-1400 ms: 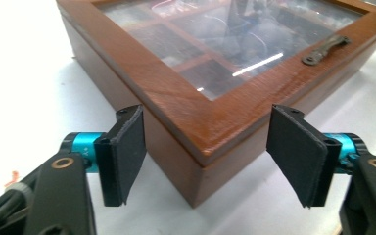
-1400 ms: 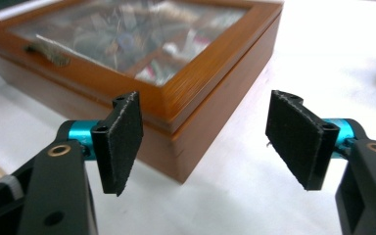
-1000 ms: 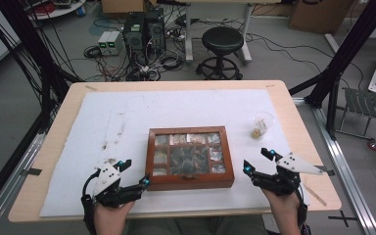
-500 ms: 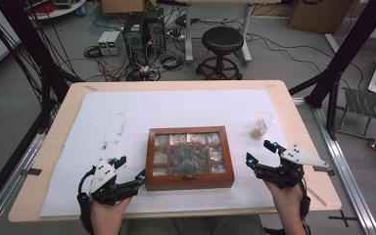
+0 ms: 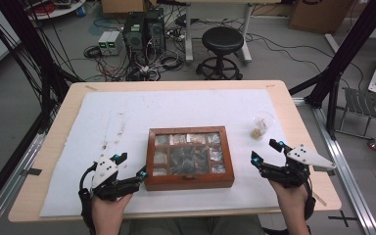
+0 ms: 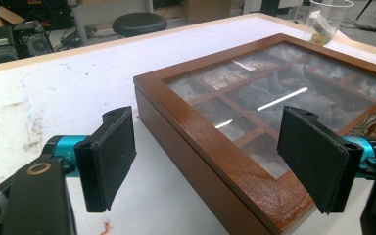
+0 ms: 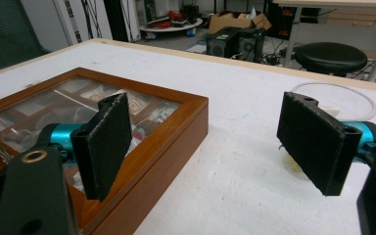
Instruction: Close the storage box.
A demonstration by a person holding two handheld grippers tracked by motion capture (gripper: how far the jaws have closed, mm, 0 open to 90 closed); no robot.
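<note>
A brown wooden box [image 5: 190,183] with a glass lid and several compartments lies shut in the middle of the white mat [image 5: 176,107]. My left gripper [image 5: 132,165] rests at the box's front left corner, open, nothing between its pads. In the left gripper view that gripper [image 6: 205,115] frames the box's [image 6: 210,142] near corner. Right of the box my right gripper [image 5: 265,151] is open and holds nothing. The right gripper view has this gripper [image 7: 205,100] spanning the box's [image 7: 176,132] side and bare mat.
A clear plastic cup [image 5: 263,123] with something small and yellowish inside stands on the mat just beyond the right gripper, also in view as the cup [image 7: 333,103] and the cup [image 6: 328,17]. Beyond the table's far edge are a stool [image 5: 223,36] and computer cases [image 5: 142,29].
Both grippers have edged slightly forward along the box's sides and stay open. The box and the cup have not moved.
</note>
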